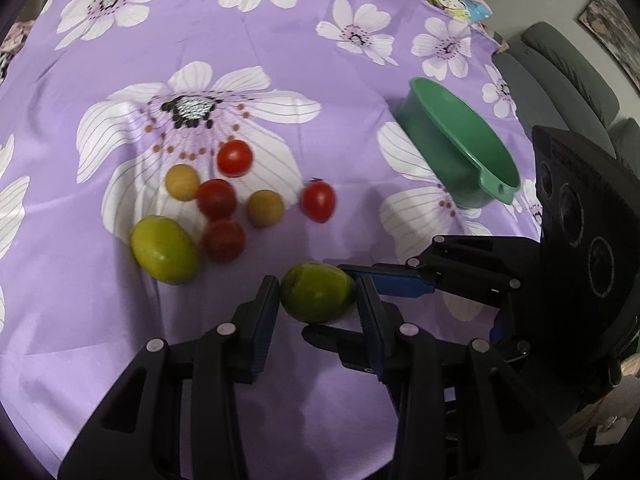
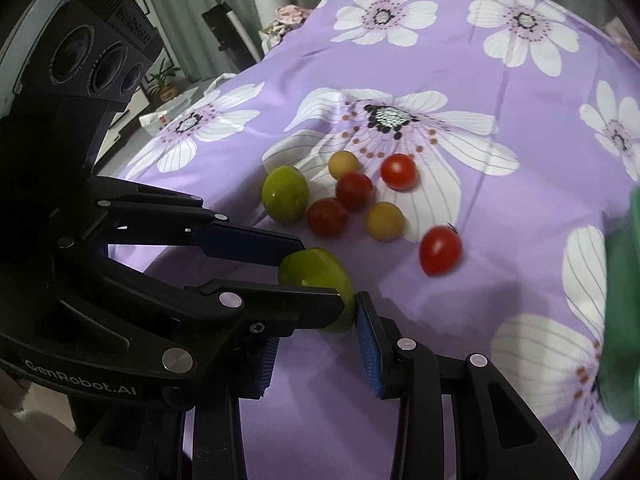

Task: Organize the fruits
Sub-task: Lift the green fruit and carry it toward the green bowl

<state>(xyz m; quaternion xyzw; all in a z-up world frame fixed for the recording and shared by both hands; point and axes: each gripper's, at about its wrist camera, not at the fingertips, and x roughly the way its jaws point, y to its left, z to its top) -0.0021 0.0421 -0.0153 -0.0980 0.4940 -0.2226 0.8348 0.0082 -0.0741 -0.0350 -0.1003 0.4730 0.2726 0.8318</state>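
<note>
Both claws [image 1: 316,304] [image 2: 316,344] crowding one green fruit [image 1: 316,296]

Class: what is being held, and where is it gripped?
The left gripper clamps a rounded green fruit by its two opposite sides.

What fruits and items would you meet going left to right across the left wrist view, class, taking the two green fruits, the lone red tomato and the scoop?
Free green fruit → gripped green fruit → lone red tomato → green scoop.
</note>
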